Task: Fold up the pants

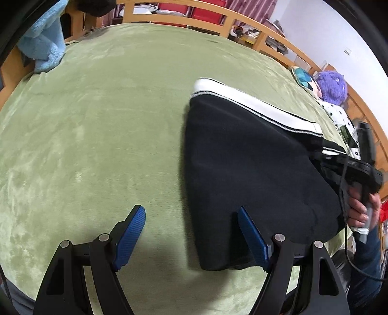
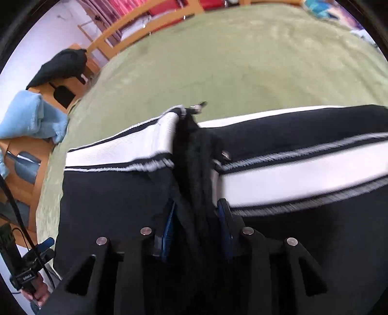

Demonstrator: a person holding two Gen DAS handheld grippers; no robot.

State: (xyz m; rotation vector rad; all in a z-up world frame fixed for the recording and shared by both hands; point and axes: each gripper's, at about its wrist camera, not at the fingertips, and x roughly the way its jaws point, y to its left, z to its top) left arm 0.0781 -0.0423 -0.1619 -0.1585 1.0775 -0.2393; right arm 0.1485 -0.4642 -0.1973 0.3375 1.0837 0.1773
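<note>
The black pants point(image 1: 254, 174) lie on the green blanket point(image 1: 97, 135) of a bed, on the right half of the left wrist view, folded into a thick pad with a white striped band point(image 1: 257, 109) along their far edge. Their left edge runs from the far white corner down to the near corner, which sits just beside the right finger of the left gripper point(image 1: 191, 232). That gripper hovers over the blanket with its jaws spread wide and holding nothing.

The right gripper point(image 2: 197, 225) has its jaws drawn close on a bunched ridge of black fabric at the pants point(image 2: 109, 201), near the white band point(image 2: 291, 174); the picture is blurred, so the grip looks firm but its depth is unclear.

To the left and far side of the pants the blanket lies broad and bare up to the wooden bed rail point(image 1: 218, 21). A light blue towel point(image 1: 46, 41) sits at the far left corner, a purple plush toy point(image 1: 332, 84) at the far right.

A small label on the other gripper's handle in the right wrist view is too small to read.
</note>
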